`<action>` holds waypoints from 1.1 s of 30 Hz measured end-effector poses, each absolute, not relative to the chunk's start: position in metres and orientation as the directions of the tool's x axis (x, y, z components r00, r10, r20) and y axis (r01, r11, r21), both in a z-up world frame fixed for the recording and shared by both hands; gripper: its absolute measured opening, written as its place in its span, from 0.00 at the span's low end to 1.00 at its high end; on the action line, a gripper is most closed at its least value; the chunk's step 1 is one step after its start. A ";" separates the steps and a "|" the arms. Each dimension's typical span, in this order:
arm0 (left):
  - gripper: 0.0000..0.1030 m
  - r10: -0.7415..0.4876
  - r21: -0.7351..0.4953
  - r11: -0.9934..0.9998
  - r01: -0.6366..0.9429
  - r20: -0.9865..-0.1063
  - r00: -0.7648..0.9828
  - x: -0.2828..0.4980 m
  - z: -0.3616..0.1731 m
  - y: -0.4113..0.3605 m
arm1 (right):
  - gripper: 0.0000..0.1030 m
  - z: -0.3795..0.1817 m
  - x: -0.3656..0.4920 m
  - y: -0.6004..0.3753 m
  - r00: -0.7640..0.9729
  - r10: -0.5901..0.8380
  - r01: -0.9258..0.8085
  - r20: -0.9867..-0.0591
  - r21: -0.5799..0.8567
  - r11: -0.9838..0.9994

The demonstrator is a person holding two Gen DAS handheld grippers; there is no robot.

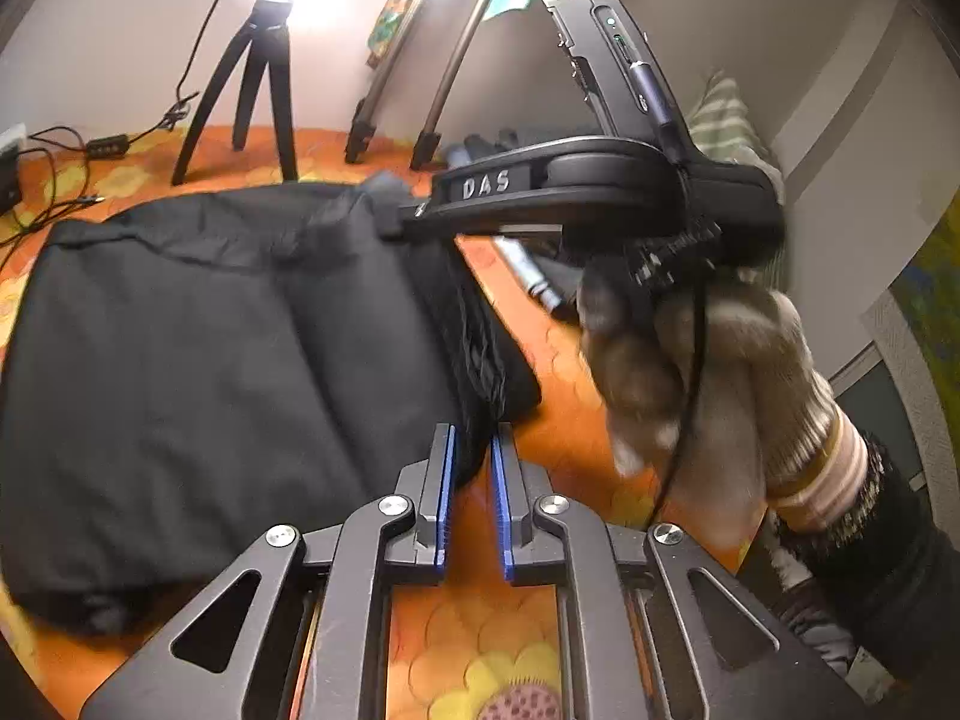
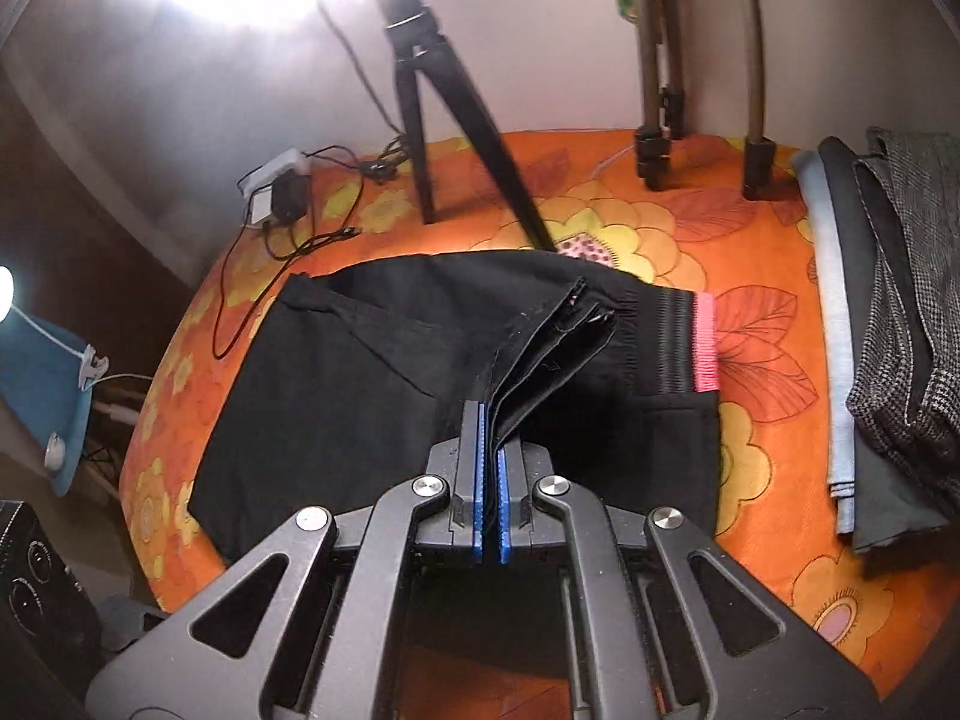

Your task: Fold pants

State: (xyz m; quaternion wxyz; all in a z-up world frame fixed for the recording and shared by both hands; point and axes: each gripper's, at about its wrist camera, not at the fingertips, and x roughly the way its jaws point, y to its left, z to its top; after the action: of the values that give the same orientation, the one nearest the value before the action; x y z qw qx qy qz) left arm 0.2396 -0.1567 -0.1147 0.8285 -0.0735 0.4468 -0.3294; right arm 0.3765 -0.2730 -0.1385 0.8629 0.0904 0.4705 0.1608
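Two grippers in view over one pair of black pants [image 2: 384, 372], which lies folded on a worktop covered with an orange floral cloth [image 2: 660, 222]. Right gripper [image 2: 492, 438]: blue-padded fingers [image 2: 478, 480] pressed nearly together, pinching a stack of black fabric edges that rises from the pants; elastic waistband with a pink stripe [image 2: 703, 342] sits just right of the pinched fold. Left gripper [image 1: 474, 450]: jaws slightly spread, a dark edge of the pants lying between the blue pads [image 1: 447, 480]; the pads do not appear to press on it. From the left wrist view the right gripper's body, marked "DAS", crosses above the pants, held by a gloved hand [image 1: 708, 372] with a striped cuff; image there is motion-blurred. Behind the pants: a black tripod [image 2: 432, 120], legs of a second, tan-coloured stand [image 2: 660, 90], cables and a power adapter [image 2: 288, 192]. Stack of folded garments [image 2: 888, 324] (grey tweed, dark, light blue) at the right edge of the worktop, well apart from the pants.
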 end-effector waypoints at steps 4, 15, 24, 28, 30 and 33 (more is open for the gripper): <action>0.34 -0.564 -0.381 0.811 0.444 -0.708 0.424 0.219 -0.107 -0.126 | 0.04 -0.138 0.377 -0.280 0.532 0.356 -0.210 -0.768 0.287 0.935; 0.35 -0.221 -0.204 0.974 0.098 -0.769 0.600 0.242 -0.142 -0.003 | 0.04 -0.162 0.391 -0.282 0.541 0.313 -0.227 -0.781 0.223 0.948; 0.35 -0.178 -0.201 0.979 0.028 -0.780 0.600 0.250 -0.155 0.019 | 0.37 -0.129 0.377 -0.275 0.626 0.141 -0.197 -0.767 0.019 0.980; 0.35 -0.172 -0.198 0.980 0.019 -0.797 0.579 0.255 -0.167 0.016 | 0.38 -0.121 0.365 -0.246 0.627 0.229 -0.293 -0.745 0.046 0.955; 0.35 -0.156 -0.168 0.985 0.033 -0.801 0.578 0.257 -0.171 0.009 | 0.38 -0.124 0.361 -0.227 0.601 0.282 -0.344 -0.748 0.077 0.936; 0.35 -0.148 -0.154 0.987 0.038 -0.805 0.575 0.258 -0.176 0.004 | 0.38 -0.125 0.358 -0.192 0.564 0.370 -0.415 -0.739 0.135 0.900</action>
State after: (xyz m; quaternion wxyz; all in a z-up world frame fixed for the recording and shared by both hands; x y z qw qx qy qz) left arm 0.2585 0.0038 -0.1764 0.8853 -0.0600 0.4581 -0.0525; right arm 0.3582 -0.1923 -0.1251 0.8838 -0.0271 0.4110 0.2220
